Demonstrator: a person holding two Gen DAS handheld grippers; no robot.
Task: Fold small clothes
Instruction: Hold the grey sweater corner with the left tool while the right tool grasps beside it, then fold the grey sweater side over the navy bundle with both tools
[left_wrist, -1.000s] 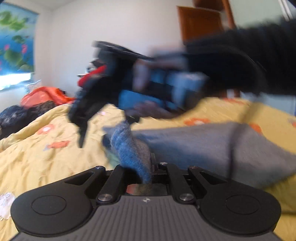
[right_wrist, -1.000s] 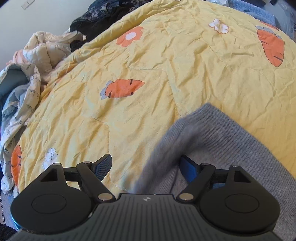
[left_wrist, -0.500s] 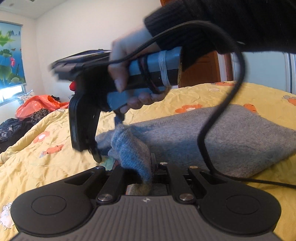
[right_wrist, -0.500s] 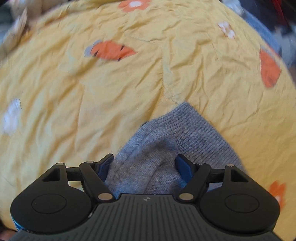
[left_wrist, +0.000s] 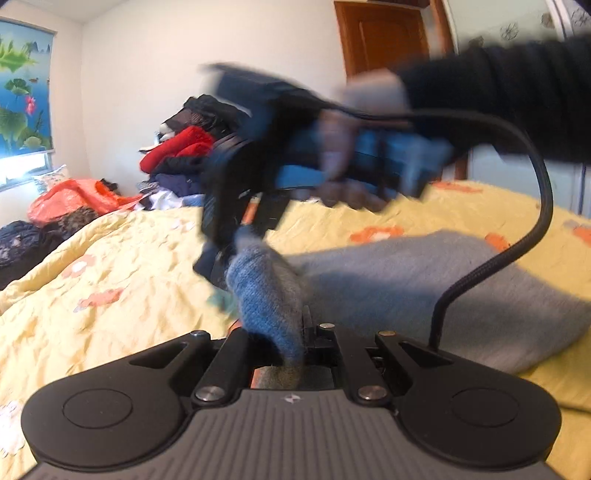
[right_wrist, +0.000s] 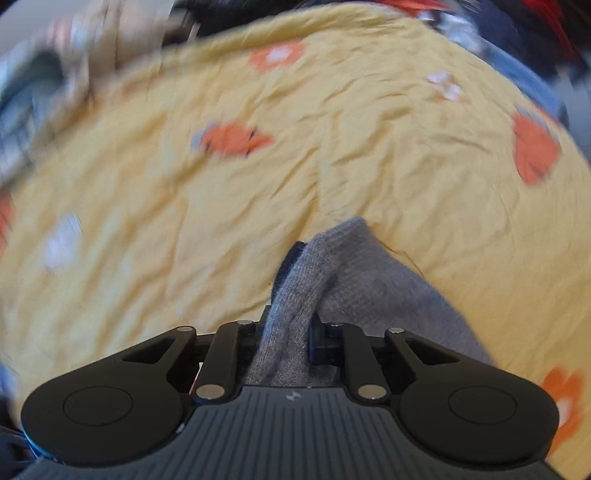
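While the gray sweater (left_wrist: 424, 280) lies on the yellow bedspread (right_wrist: 258, 184), the left gripper (left_wrist: 291, 332) pinches one bunched corner and the right gripper (right_wrist: 288, 328) pinches another. Both jaws are closed tight on cloth. It looks soft, floppy and light, so corners and edges are the best places to hold.

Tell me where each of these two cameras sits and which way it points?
Left wrist: sits on the left gripper, looking low across the yellow bed cover toward a clothes pile; it shows the person's right hand and dark sleeve.
Right wrist: sits on the right gripper, looking down onto the bed cover; only its own fingers show.
Shared: both clamp the grey sweater, on the same cover.
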